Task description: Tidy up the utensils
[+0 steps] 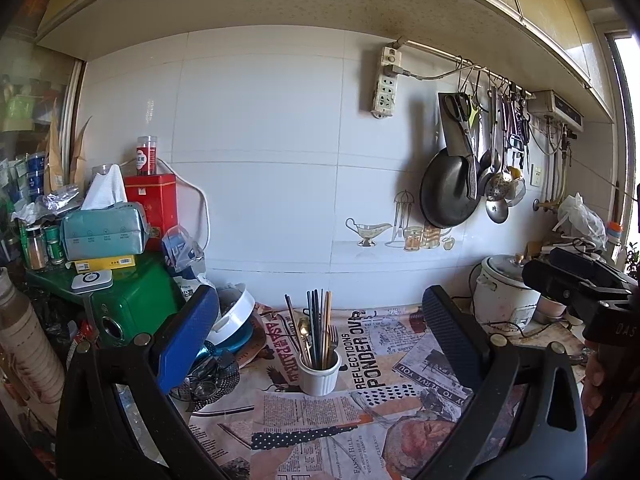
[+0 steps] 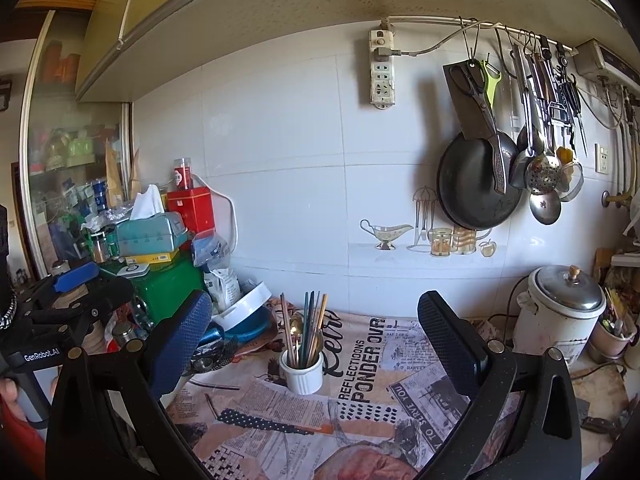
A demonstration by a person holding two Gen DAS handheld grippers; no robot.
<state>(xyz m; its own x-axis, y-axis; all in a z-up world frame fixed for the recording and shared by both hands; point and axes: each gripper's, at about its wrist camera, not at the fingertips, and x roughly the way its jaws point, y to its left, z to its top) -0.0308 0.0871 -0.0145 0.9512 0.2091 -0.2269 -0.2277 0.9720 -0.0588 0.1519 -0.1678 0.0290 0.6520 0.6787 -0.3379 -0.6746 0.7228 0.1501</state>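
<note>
A white ribbed cup stands on the newspaper-print cloth, holding chopsticks, a gold spoon and a fork. It also shows in the right wrist view, with its chopsticks. My left gripper is open and empty, held back from the cup, which sits between its fingers in view. My right gripper is open and empty too, also back from the cup. Each gripper shows at the edge of the other's view, the right one and the left one.
Clutter fills the left: a green box, tissue pack, red tin, tilted white bowl. A rice cooker stands at the right. A pan, ladles, scissors and cleaver hang from a wall rail.
</note>
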